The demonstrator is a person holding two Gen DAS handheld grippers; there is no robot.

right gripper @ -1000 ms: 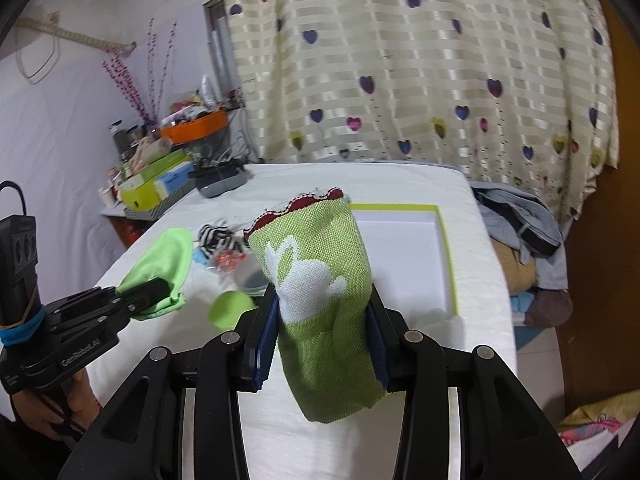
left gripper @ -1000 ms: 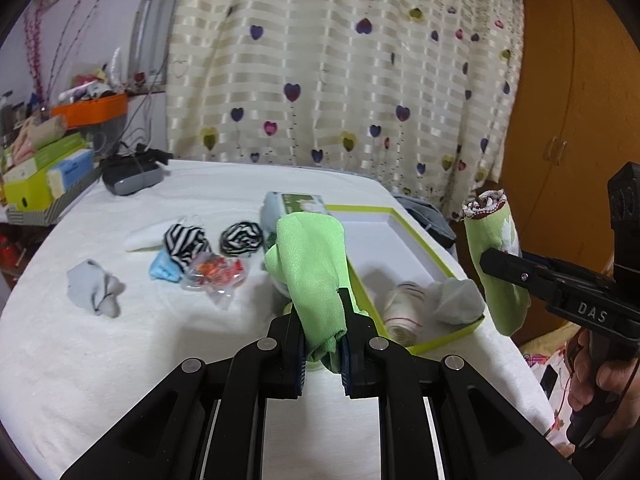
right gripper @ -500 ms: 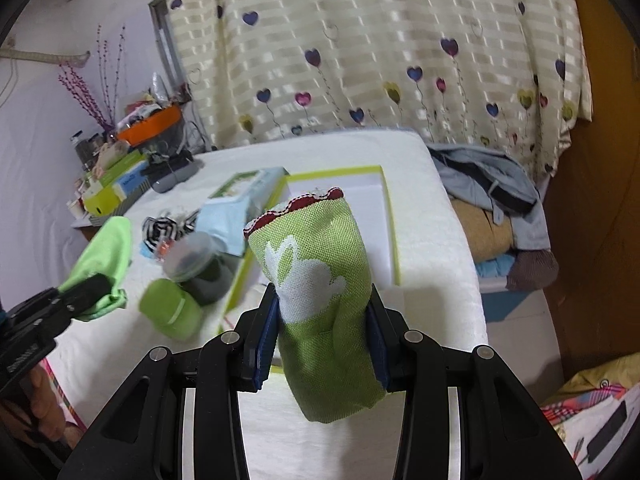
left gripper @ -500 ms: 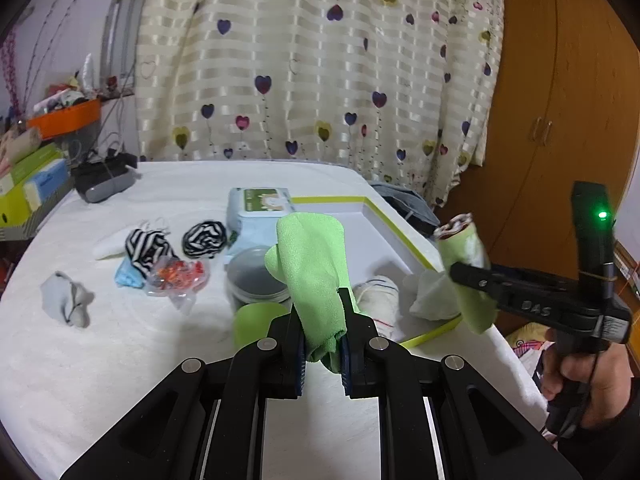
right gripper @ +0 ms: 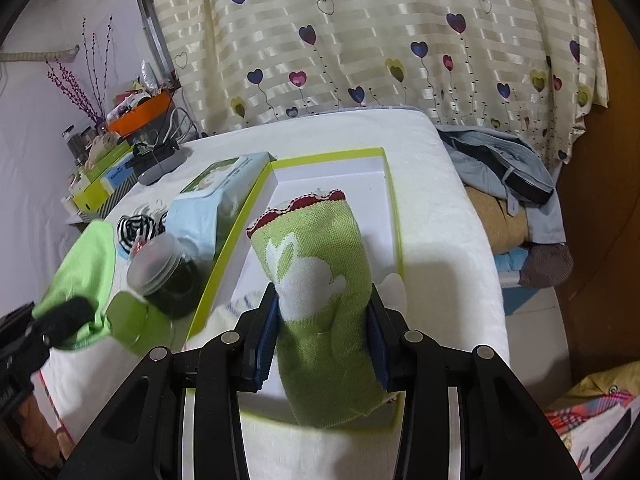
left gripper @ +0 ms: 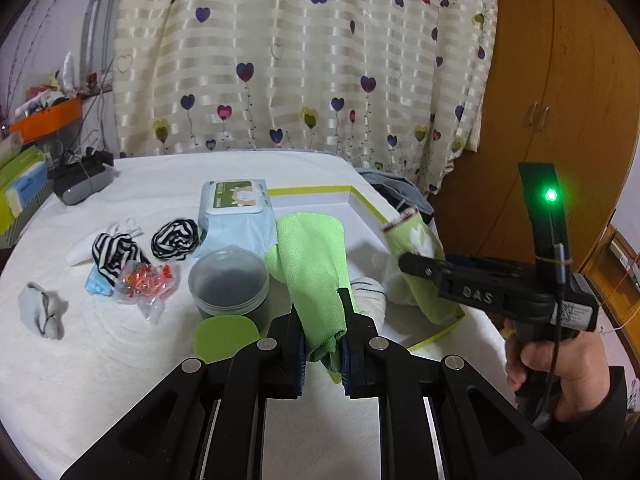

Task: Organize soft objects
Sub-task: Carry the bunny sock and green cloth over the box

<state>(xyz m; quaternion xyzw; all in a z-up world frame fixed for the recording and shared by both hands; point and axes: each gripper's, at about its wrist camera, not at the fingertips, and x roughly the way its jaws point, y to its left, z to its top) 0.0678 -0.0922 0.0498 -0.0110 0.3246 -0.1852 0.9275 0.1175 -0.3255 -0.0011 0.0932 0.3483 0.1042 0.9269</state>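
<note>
My left gripper (left gripper: 323, 320) is shut on a plain bright green cloth (left gripper: 312, 264) and holds it above the table, next to the near left corner of the white tray with a lime rim (left gripper: 312, 191). My right gripper (right gripper: 322, 316) is shut on a green knitted cloth with a white rabbit and red trim (right gripper: 316, 264), held above the tray's near end (right gripper: 390, 200); it also shows in the left wrist view (left gripper: 416, 240). Pale rolled socks (left gripper: 368, 292) lie in the tray. Striped socks (left gripper: 176, 238), a grey sock (left gripper: 38, 308) and a white sock (left gripper: 80, 254) lie on the table at left.
A clear jar (left gripper: 228, 284) and its green lid (left gripper: 226, 338) stand just left of the tray. A wet-wipes pack (left gripper: 236, 210) lies behind them. A plastic bag with orange bits (left gripper: 144, 280) is near the socks. Boxes (left gripper: 20, 184) sit far left; clothes (right gripper: 508, 184) are piled right of the table.
Both grippers have moved forward and closer to the tray with their cloths still held. The rabbit cloth is now over the tray's near end.
</note>
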